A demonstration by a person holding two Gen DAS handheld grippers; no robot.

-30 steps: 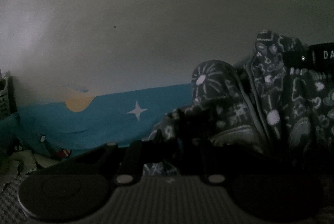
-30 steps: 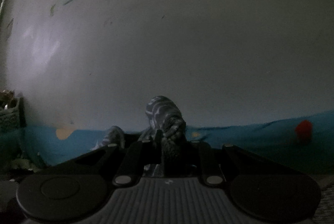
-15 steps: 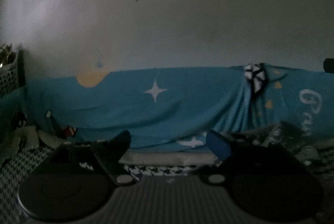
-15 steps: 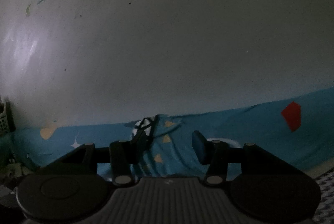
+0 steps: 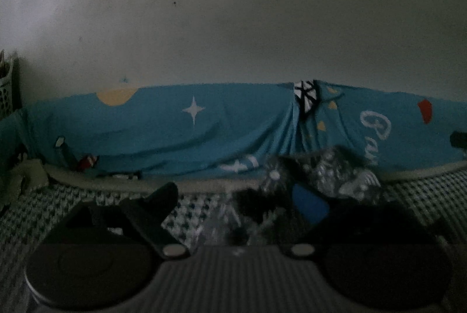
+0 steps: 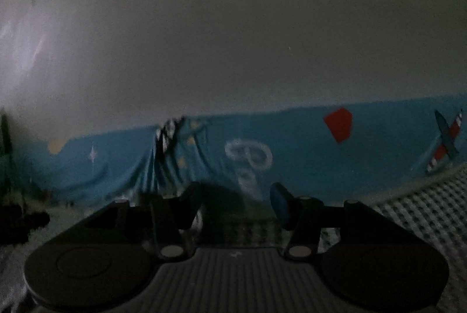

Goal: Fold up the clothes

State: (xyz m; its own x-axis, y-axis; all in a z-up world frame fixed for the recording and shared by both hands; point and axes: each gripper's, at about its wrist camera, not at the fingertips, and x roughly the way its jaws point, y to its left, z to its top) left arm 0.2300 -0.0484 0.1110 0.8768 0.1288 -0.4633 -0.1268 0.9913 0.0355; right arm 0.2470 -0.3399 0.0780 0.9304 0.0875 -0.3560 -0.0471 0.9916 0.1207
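Left gripper (image 5: 233,196): we see its fingers (image 5: 309,203) spread wide and opening further, with nothing pressed between them; a second ago they were clamped on the patterned garment.
Right gripper (image 6: 236,199): its fingers (image 6: 280,203) stand about half apart and are opening too; a second ago they pinched a bunched fold of the same cloth, and now we see nothing gripped between them.
Patterned garment (image 5: 318,175): dark cloth with a pale print, now lying in a loose heap on the checked bed cover (image 5: 96,196), just ahead of the left gripper's blue-padded finger; a second ago it hung up in front of the wall, filling the right of the left wrist view.
From the right wrist: we make out only a dark mound and a pale patch near the left finger; we cannot tell if that is the garment.
Blue sheet (image 5: 204,132): draped along the wall (image 5: 233,21) behind the bed, with a white star, a red shape and white script; far more of it shows now than a second ago.
Light: dim and blurred, so fine detail is lost.
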